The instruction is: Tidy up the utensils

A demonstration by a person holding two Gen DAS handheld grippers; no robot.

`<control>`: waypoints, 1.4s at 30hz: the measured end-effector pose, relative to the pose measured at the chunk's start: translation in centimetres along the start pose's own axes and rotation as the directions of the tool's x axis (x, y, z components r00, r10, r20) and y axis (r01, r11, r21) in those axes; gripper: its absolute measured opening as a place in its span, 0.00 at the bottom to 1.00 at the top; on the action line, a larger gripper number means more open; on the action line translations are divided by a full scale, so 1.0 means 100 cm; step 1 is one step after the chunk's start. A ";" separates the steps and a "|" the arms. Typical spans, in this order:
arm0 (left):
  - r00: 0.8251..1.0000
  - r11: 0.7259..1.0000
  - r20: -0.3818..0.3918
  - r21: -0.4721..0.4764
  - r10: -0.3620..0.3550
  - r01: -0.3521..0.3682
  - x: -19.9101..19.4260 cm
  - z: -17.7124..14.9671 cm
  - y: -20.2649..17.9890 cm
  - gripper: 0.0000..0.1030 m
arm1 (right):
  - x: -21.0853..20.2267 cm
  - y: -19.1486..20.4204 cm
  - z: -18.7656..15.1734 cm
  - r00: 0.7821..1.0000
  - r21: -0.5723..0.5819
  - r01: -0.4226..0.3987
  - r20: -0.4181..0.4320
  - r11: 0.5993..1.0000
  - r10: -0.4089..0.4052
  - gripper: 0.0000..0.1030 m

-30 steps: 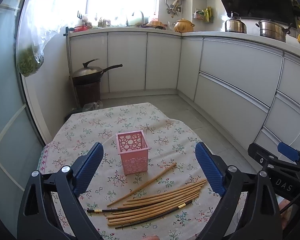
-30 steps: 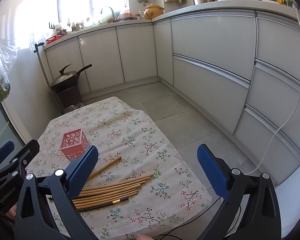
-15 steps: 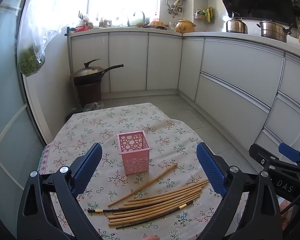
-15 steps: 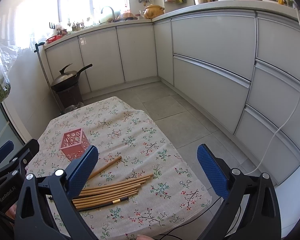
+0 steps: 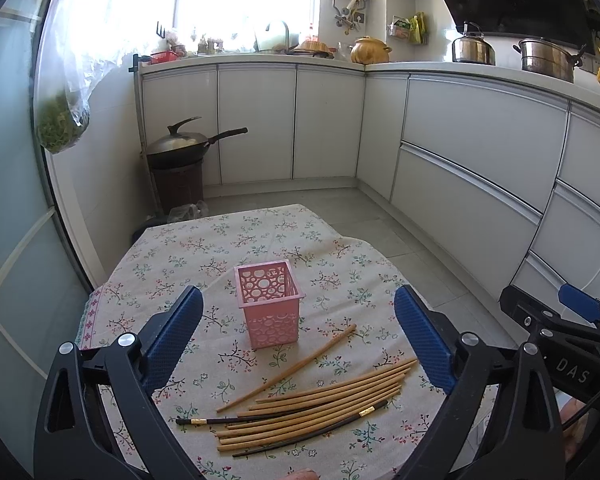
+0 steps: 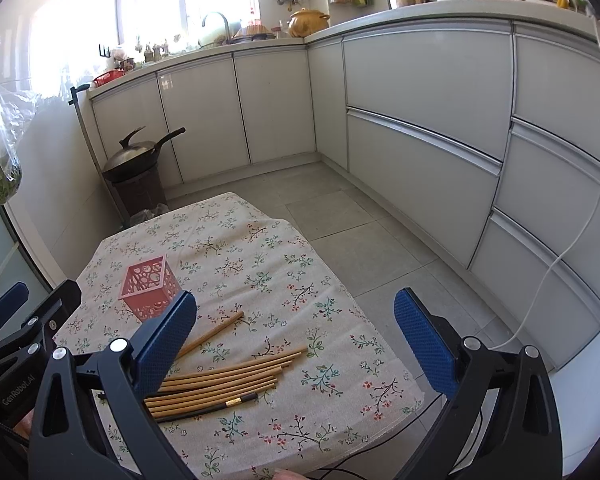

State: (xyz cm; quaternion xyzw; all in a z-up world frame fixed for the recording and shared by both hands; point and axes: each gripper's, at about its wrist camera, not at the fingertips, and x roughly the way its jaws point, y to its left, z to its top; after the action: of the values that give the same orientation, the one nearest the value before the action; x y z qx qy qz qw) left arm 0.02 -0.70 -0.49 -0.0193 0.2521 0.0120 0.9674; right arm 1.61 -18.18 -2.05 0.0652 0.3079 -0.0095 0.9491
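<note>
A pink perforated basket (image 5: 269,304) is seen standing upright at the centre of the left wrist frame on a floral tablecloth (image 5: 220,248). Below it, a bundle of wooden and dark chopsticks (image 5: 316,412) is laid flat, with one wooden chopstick (image 5: 288,368) set apart between bundle and basket. The left gripper (image 5: 298,332) and the right gripper (image 6: 296,340) are both held above the table with fingers spread wide, nothing being gripped.
</note>
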 end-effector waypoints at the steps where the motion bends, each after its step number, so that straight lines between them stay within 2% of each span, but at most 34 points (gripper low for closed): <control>1: 1.000 1.000 -0.001 0.000 0.000 0.000 0.000 0.000 0.000 0.90 | 0.000 0.000 0.000 1.000 0.001 0.000 -0.001 1.000 0.000 0.94; 32: 1.000 1.000 -0.010 0.000 0.002 -0.002 0.002 -0.002 0.002 0.92 | 0.001 0.002 0.000 1.000 -0.001 -0.002 -0.008 1.000 0.002 0.94; 37: 0.999 1.000 -0.033 0.005 0.004 -0.004 0.007 -0.004 0.002 0.93 | 0.001 0.000 0.000 1.000 0.013 0.003 -0.005 1.000 -0.003 0.94; 39: 0.997 1.000 -0.074 -0.002 -0.018 0.017 0.014 -0.003 0.004 0.93 | 0.000 -0.006 0.001 1.000 0.055 0.006 -0.003 0.998 -0.006 0.94; 42: 0.977 0.991 -0.168 -0.043 -0.129 0.123 0.033 -0.002 0.010 0.93 | 0.005 -0.031 0.004 0.999 0.191 -0.016 -0.040 0.982 0.024 0.94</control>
State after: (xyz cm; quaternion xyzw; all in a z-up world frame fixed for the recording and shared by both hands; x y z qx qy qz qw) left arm 2.76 0.33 -2.30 -0.0521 0.3319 -0.0467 0.9407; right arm 2.02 -21.34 -2.40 0.1589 0.3249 -0.0279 0.9319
